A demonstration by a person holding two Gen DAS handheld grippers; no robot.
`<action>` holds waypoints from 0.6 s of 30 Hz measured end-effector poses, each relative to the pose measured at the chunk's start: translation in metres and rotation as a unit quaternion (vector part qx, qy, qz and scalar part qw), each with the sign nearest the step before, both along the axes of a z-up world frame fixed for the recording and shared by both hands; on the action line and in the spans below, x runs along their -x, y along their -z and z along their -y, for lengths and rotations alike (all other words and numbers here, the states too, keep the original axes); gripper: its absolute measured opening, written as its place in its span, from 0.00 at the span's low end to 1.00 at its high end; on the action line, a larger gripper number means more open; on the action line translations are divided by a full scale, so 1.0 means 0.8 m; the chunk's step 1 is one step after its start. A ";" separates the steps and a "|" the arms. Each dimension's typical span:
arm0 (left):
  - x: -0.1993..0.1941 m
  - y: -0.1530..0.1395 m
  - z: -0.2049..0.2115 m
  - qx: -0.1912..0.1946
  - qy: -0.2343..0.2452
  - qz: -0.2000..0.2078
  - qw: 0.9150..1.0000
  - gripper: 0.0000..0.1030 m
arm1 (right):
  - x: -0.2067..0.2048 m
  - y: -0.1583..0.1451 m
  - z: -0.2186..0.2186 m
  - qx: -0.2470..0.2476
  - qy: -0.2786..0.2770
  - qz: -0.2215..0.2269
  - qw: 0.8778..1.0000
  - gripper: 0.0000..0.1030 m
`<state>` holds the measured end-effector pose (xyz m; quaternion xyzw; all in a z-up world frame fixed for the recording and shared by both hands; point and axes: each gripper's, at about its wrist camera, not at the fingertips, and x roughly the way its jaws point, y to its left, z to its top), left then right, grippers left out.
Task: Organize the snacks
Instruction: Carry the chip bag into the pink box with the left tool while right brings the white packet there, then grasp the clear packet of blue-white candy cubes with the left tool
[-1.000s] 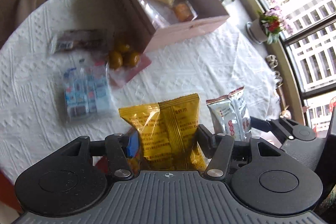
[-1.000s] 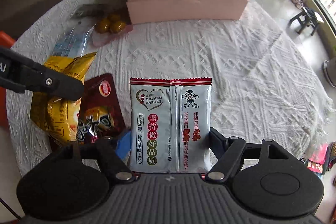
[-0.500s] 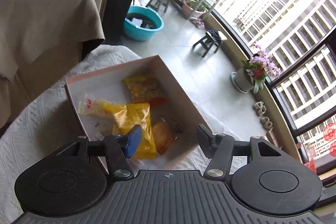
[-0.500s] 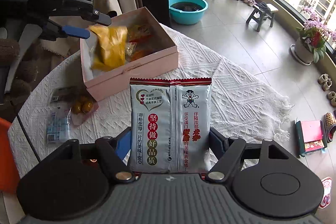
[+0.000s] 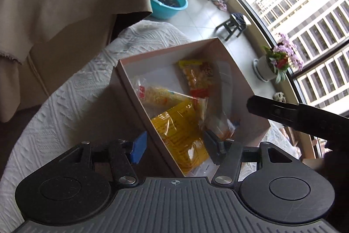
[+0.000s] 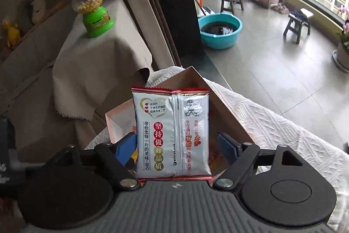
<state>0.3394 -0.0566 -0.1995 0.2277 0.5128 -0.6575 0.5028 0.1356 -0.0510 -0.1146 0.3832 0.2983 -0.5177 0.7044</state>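
The pink cardboard box (image 5: 231, 62) stands on the white tablecloth and holds several snack packets, with the yellow packet (image 5: 181, 134) lying at its near end. My left gripper (image 5: 174, 144) is open and empty, straddling the box's near left wall. My right gripper (image 6: 176, 149) is shut on a silver rice-cracker packet (image 6: 172, 132) and holds it upright above the box (image 6: 226, 110). One finger of the right gripper (image 5: 283, 111) reaches in over the box's right wall in the left wrist view.
The round table's white cloth (image 5: 65, 102) ends just beyond the box. A beige-covered sofa (image 6: 91, 67) with a green candy dispenser (image 6: 93, 12) stands behind. A teal basin (image 6: 220, 30), stools and flower pots are on the tiled floor.
My left gripper let the yellow packet drop into the box and now sits lower at its near wall. My right gripper carried the silver packet forward until it is over the box.
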 end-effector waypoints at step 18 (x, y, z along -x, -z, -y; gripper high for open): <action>0.047 0.014 0.020 0.018 0.211 -0.015 0.977 0.56 | 0.044 0.081 -0.120 -0.069 0.159 -0.148 0.974 0.75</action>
